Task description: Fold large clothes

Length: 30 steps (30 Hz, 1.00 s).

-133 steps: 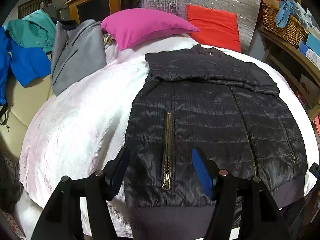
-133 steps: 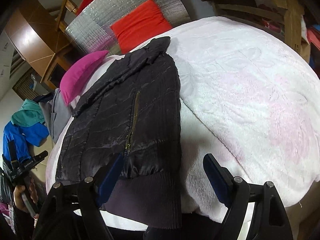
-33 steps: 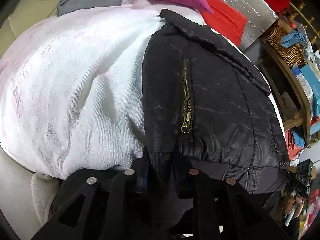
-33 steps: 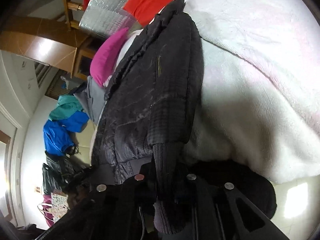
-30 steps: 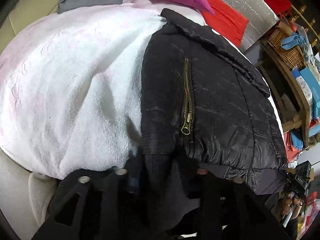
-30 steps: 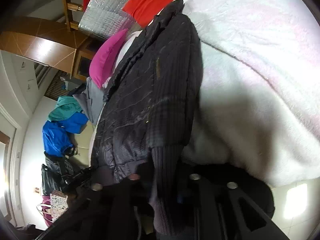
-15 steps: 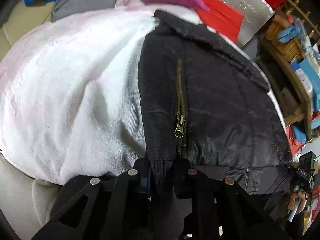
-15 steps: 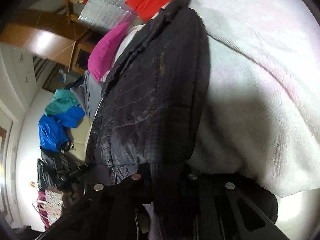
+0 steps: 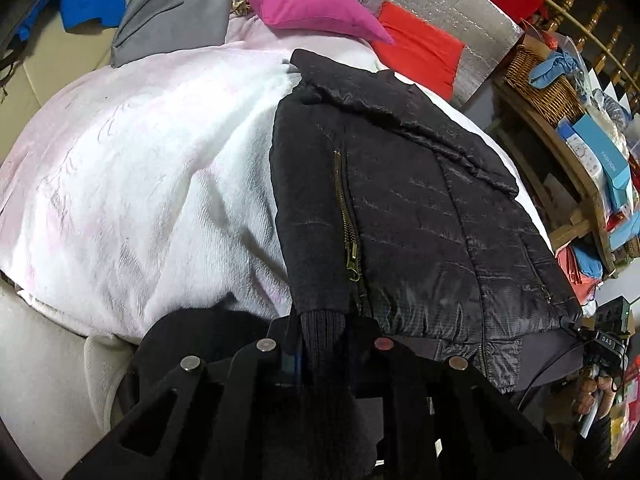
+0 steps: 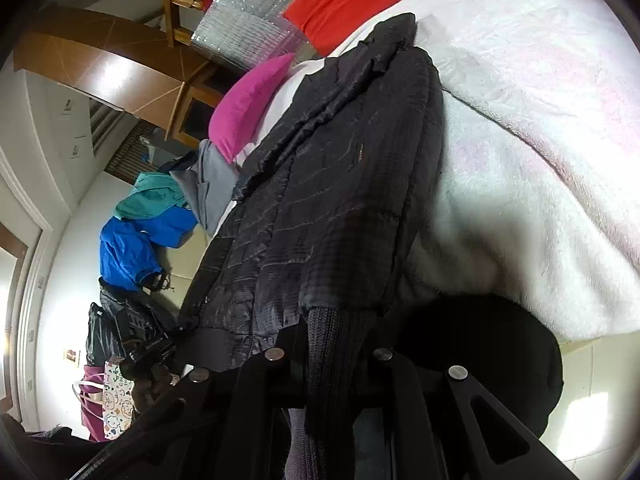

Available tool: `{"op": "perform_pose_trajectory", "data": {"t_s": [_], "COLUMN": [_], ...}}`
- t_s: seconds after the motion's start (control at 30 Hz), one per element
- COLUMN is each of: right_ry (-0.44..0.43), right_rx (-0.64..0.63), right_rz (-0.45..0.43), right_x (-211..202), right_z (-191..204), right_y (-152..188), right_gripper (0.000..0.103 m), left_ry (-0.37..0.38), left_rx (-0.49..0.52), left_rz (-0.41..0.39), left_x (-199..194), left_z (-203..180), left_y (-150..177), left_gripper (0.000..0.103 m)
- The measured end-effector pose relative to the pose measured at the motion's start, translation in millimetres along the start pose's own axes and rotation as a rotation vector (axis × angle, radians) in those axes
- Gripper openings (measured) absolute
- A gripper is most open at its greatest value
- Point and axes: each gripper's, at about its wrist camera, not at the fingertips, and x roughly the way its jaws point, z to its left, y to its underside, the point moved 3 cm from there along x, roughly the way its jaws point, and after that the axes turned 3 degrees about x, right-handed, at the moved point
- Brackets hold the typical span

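Left view: from my left tongs, close over the black quilted jacket [image 9: 404, 216], facing the magenta pillow [image 9: 308, 4].
Right view: from my right tongs, same jacket [image 10: 320, 200], tilted.
Shared: jacket, pillow [image 10: 248, 108].

Wooden shelf [image 9: 568, 168], white wall [image 10: 80, 256]

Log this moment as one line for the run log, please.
step: fold jacket | left hand-held gripper: shut on ribbed hem | right hand-held gripper: shut on ribbed hem | black jacket: flat on white blanket

Both tongs, left [image 9: 323, 354] and right [image 10: 327, 354], are matte black, with angular cut-out arms and round silver screws.
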Motion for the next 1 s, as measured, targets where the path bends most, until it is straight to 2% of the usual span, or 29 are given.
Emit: {"op": "perform_pose_trajectory", "data": {"t_s": [0.3,0.53,1.0], "right_ry": [-0.010,0.026,0.059], "right_rx": [0.000,0.005,0.014], "right_rz": [0.011,0.029,0.038], "right_x": [-3.8,-0.3,8.8], "right_z": [-3.2,-14.9,-14.3], "right_y": [0.1,-0.4,3.2], "right_gripper": [0.013,0.013,0.013], "left_ry": [-0.036,-0.098,-0.144], "left_rx": [0.016,0.053,0.081], "left_rz": [0.009,0.022,0.032], "left_x": [3.4,7.9,18.5], "left_z": [-3.1,-13.3,-15.1], "left_y": [-5.3,-1.5,0.8], "left_gripper": [0.017,0.017,0.017]}}
